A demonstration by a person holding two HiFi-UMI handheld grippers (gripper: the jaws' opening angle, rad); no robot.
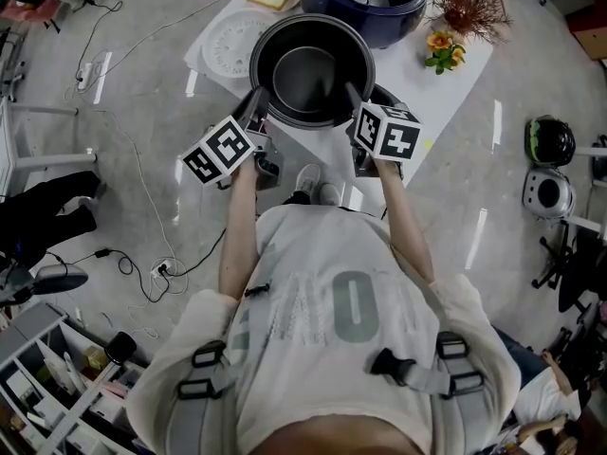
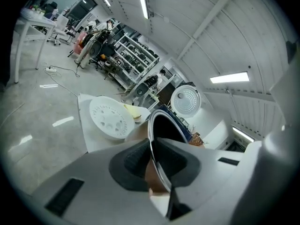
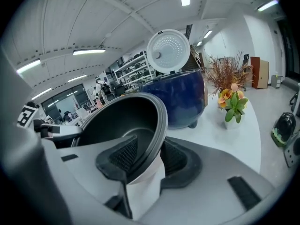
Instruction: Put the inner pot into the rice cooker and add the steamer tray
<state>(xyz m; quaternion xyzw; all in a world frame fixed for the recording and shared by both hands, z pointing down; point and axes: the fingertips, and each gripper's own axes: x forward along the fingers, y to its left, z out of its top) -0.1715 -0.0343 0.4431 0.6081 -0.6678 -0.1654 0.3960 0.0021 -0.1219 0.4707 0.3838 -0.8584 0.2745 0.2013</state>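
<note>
The pot (image 1: 313, 72) sat over the near edge of the table (image 1: 462, 76), just before the open cooker (image 1: 384, 12). I had my left gripper (image 2: 155, 162) clenched on its rim and my right gripper (image 3: 150, 159) clamped on the opposite side. The tray (image 1: 230, 45) lay left of the cooker.

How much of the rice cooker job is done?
Nothing is finished yet. In hand: the left gripper and right gripper pinch the rim of the inner pot, near the open rice cooker. Left: put the pot in, then add the steamer tray lying on the table.
</note>
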